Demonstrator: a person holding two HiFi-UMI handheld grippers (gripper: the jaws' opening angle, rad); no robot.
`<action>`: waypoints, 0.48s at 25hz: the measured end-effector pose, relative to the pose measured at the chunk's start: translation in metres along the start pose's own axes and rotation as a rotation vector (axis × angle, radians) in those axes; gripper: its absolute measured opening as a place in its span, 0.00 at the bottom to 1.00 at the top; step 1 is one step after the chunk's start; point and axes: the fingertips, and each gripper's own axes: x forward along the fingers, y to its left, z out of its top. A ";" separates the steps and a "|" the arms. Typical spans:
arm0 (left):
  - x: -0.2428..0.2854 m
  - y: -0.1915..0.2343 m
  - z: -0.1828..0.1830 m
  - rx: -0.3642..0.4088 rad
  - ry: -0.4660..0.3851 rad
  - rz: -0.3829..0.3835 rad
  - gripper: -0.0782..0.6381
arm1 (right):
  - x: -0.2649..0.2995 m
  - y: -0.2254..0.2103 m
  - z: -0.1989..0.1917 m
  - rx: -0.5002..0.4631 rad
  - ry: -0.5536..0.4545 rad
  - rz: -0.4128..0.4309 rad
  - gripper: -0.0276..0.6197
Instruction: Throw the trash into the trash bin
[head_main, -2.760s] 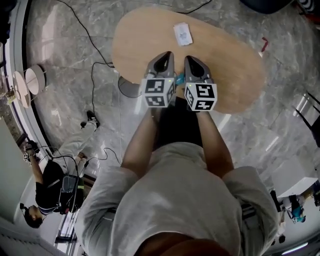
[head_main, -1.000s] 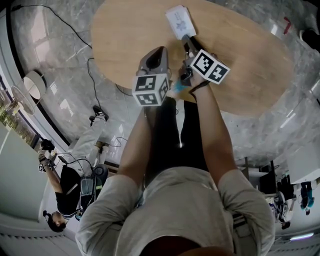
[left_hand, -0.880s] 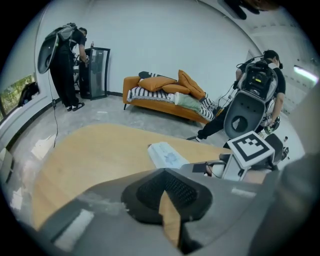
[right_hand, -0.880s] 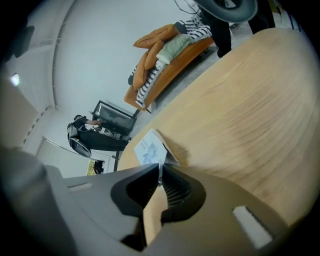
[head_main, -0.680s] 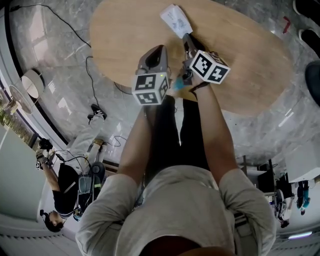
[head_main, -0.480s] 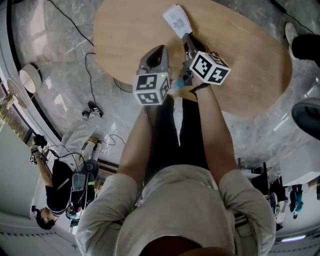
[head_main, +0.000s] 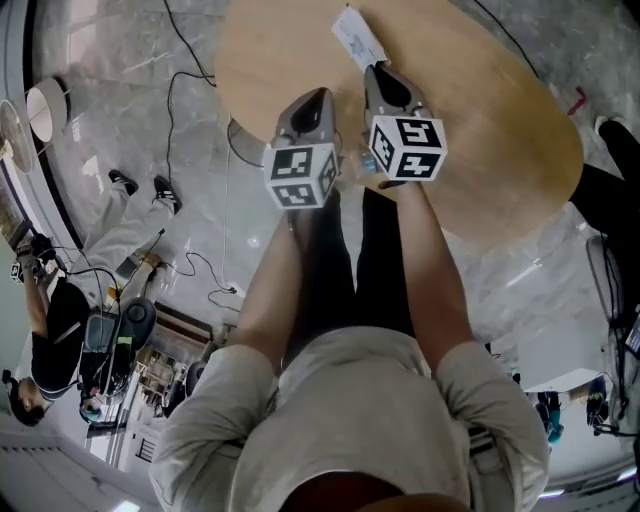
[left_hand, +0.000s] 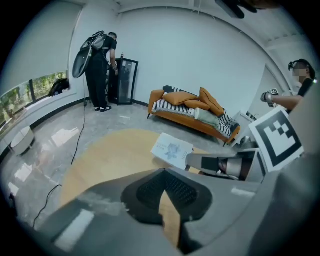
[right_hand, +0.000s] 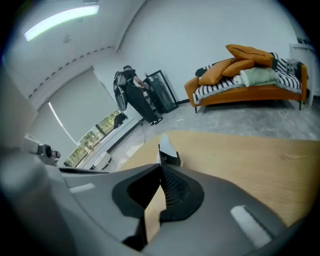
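The trash is a flat white packet (head_main: 357, 37) with a small blue print. My right gripper (head_main: 373, 70) is shut on its near edge and holds it just above the oval wooden table (head_main: 480, 130). In the right gripper view the packet (right_hand: 167, 149) sticks out edge-on past the closed tips of that gripper (right_hand: 161, 164). From the left gripper view the packet (left_hand: 172, 150) hangs at the right gripper's tip. My left gripper (head_main: 312, 102) hovers beside the right one over the table's near edge, and its jaws (left_hand: 164, 170) meet with nothing between them. No trash bin shows.
Black cables (head_main: 190, 70) run over the marble floor left of the table. A person with equipment (head_main: 55, 330) sits at the far left, and dark legs (head_main: 610, 190) stand at the right. An orange sofa (left_hand: 192, 112) and a person in black (left_hand: 102, 70) lie beyond the table.
The right gripper reached the packet lying on the table, closed on it and lifted it, rolling back upright. Both grippers and the head view shifted, and the table now sits further right.
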 end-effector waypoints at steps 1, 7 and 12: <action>-0.007 0.007 0.000 -0.013 -0.010 0.014 0.13 | 0.002 0.013 0.000 -0.032 0.010 0.018 0.06; -0.054 0.060 -0.016 -0.083 -0.051 0.084 0.13 | 0.015 0.089 -0.021 -0.121 0.053 0.101 0.06; -0.096 0.101 -0.043 -0.142 -0.074 0.144 0.13 | 0.014 0.147 -0.046 -0.200 0.080 0.153 0.06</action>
